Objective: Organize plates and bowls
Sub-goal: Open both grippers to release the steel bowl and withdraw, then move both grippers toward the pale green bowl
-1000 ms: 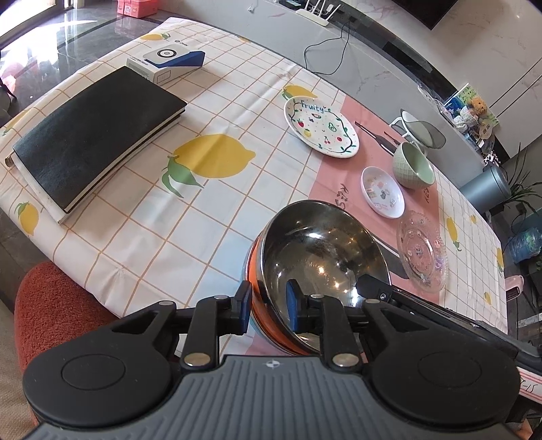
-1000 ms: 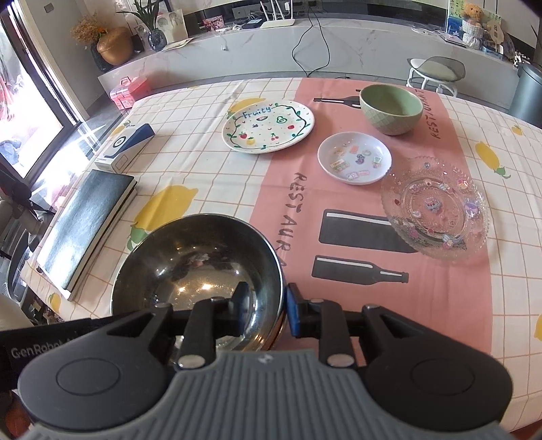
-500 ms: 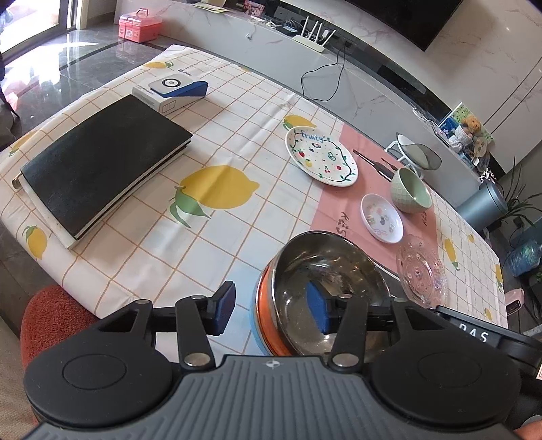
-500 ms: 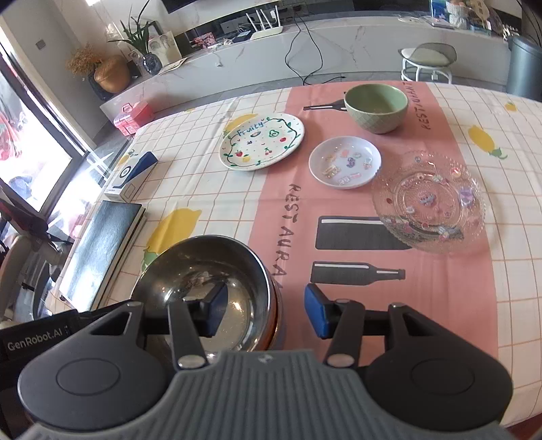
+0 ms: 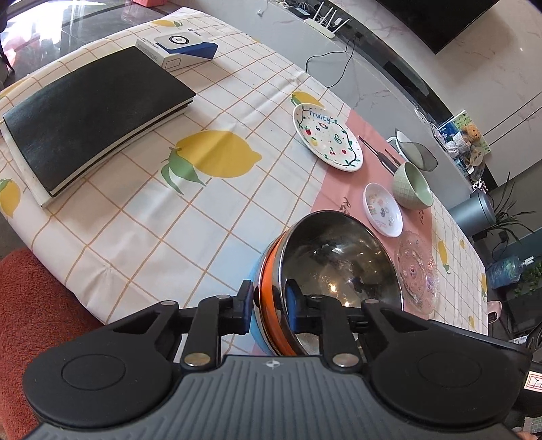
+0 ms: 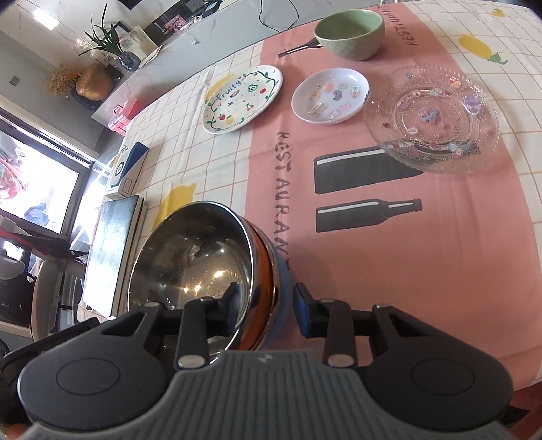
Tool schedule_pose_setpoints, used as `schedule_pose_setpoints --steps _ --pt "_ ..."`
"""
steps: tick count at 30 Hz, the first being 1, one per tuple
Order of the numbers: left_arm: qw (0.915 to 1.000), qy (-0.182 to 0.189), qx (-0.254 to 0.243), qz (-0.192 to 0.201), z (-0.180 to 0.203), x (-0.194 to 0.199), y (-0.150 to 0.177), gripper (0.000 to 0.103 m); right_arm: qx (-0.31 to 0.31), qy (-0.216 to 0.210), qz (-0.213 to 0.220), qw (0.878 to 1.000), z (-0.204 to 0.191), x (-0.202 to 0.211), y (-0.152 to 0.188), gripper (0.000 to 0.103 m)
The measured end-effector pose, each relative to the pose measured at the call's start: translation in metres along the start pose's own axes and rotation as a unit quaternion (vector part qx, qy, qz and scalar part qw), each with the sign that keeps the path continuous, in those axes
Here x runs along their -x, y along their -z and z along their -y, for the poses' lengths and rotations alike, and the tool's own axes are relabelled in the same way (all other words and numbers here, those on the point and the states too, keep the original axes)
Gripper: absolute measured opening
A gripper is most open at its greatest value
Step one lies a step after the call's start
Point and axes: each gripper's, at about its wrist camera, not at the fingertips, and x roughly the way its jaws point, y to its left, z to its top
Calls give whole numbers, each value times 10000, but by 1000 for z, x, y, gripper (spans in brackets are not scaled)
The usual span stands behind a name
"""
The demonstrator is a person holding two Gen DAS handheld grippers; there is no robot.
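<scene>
Both grippers straddle the nested bowls' rim at the desk's near edge.
The left gripper [image 5: 269, 304] pinches the stacked rims; the right gripper [image 6: 264, 304] is slightly spread around them. The shiny round steel bowl [image 5: 338, 257] sits tilted inside orange and blue ones. Next, probably: lift and carry toward the pale green ceramic bowl [image 6: 350, 32].

"Fruity" was written in blue on the white plate [image 6: 242, 99]. The pink runner [image 6: 389, 257] carried "RESTAURAN" in dark capitals down its left edge, partly hidden by a bowl [image 6: 203, 267], and again beside the green bowl [image 6: 349, 34]
</scene>
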Motion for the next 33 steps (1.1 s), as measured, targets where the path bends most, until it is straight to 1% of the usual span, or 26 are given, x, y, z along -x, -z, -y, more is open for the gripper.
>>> schedule_pose_setpoints --steps 3,8,11,12,14,15,16,17,20,21,22,23,25,26,29,32,33 --pt "10000 -54 -39 32 2 -3 -6 21 32 45 42 10000 -2 -3 -4 23" --pt "9998 -151 -90 64 6 -8 -15 21 112 107 108 9998 -9 -9 -13 23" --pt "9997 -197 -149 42 8 -8 -16 21 181 111 83 9997 -11 -11 -16 27" --pt "9993 -282 -235 90 10 -6 -16 24 183 74 80 9998 -11 -10 -16 31" --pt "9983 -394 -363 210 15 -1 -16 40 222 33 130 9997 -12 -7 -16 35" --pt "9981 -388 -407 270 16 2 -17 42 283 53 184 9994 -13 -5 -16 39" --pt "9978 -362 -453 325 19 6 -18 43 364 99 275 9989 -15 -1 -16 43" --pt "9974 -342 -509 379 21 9 -20 44 447 131 377 9982 -16 3 -16 45" --pt "9955 -280 -700 571 31 20 -26 46 713 186 777 9942 -20 19 -18 55" --pt "9947 -252 -771 628 35 22 -27 46 783 185 905 9926 -20 25 -18 61" --pt "9938 -215 -849 684 39 25 -30 46 852 177 1065 9905 -20 32 -20 65" --pt "9928 -165 -933 734 46 27 -33 47 896 159 1207 9885 -19 40 -22 67" --pt "9912 -48 -1048 808 55 31 -38 47 906 99 1425 9856 -15 52 -27 77" --pt "9903 22 -1101 848 61 32 -42 48 885 93 1514 9845 -12 57 -30 79" --pt "9884 256 -1194 898 78 32 -49 49 814 68 1776 9807 2 70 -41 80" --pt "9859 540 -1308 892 98 26 -54 52 633 229 2009 9773 19 78 -51 80" --pt "9849 574 -1367 889 106 22 -55 52 566 283 2053 9767 25 79 -55 80"
